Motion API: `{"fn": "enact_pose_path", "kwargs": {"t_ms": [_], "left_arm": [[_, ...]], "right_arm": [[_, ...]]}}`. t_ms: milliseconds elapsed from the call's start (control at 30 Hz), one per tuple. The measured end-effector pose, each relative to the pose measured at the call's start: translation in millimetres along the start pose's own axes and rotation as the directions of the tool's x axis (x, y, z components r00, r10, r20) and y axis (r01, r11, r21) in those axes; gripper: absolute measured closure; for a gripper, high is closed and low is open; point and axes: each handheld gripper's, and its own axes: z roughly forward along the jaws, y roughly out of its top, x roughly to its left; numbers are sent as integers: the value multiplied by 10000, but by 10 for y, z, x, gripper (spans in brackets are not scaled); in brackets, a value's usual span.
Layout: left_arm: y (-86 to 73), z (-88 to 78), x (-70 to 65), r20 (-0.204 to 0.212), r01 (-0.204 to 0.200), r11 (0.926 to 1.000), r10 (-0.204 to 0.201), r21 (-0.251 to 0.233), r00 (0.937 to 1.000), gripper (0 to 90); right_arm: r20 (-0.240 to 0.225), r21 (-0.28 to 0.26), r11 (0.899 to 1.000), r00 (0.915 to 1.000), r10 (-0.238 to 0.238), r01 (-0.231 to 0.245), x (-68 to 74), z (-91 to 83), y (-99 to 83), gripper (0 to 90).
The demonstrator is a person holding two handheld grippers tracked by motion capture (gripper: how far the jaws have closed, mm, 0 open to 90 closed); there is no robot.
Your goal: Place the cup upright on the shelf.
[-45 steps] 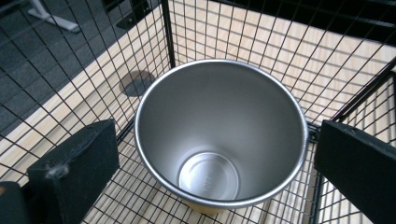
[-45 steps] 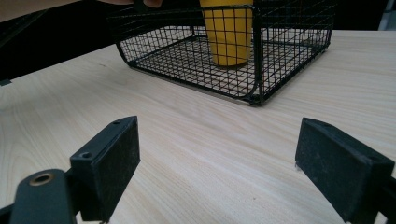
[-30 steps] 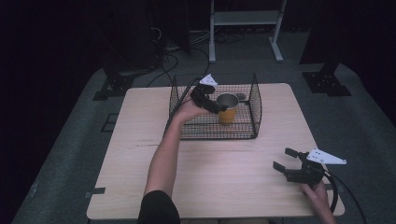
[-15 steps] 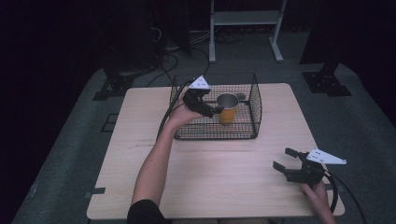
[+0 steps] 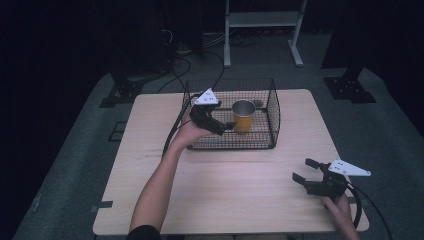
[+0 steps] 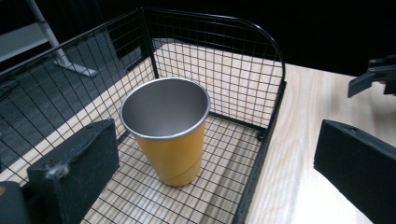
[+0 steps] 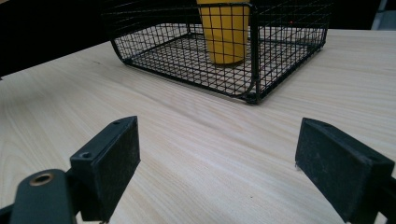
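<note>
Wooden table [image 5: 235, 200], yellow cup [image 5: 243, 115] upright in wire basket [image 5: 272, 117], both grippers' fingers apart, empty.

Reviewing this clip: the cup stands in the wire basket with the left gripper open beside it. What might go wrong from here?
1. The left gripper, open, sits close beside the tall orange metal cup; a sideways nudge from one jaw may tip it.
2. The black wire basket has raised walls; a jaw or the trailing cable might snag the mesh and drag the basket across the wooden table.
3. The right gripper, open, is far away, so nothing steadies the basket.
</note>
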Motion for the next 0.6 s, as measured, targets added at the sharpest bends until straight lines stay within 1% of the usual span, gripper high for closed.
{"fn": "enact_pose_path", "kwargs": {"t_ms": [300, 533, 567, 600], "left_arm": [[-94, -134, -112, -23, 36, 9997, -37, -259, 10000, 0], [-149, -198, -180, -72, 48, 9995, -50, -312, 10000, 0], [-183, -233, -221, -109, 48, 9995, -52, -327, 9999, 0], [-183, -233, -221, -109, 48, 9995, -52, -327, 9999, 0]], "right_arm": [[16, -3, 10000, 10000, 18, -18, -1, -1, 0, 129], [21, 1, 10000, 10000, 19, -19, 0, 0, 0, 129], [21, -2, 10000, 10000, 21, -21, 0, 0, 0, 129], [21, -2, 10000, 10000, 21, -21, 0, 0, 0, 129]]}}
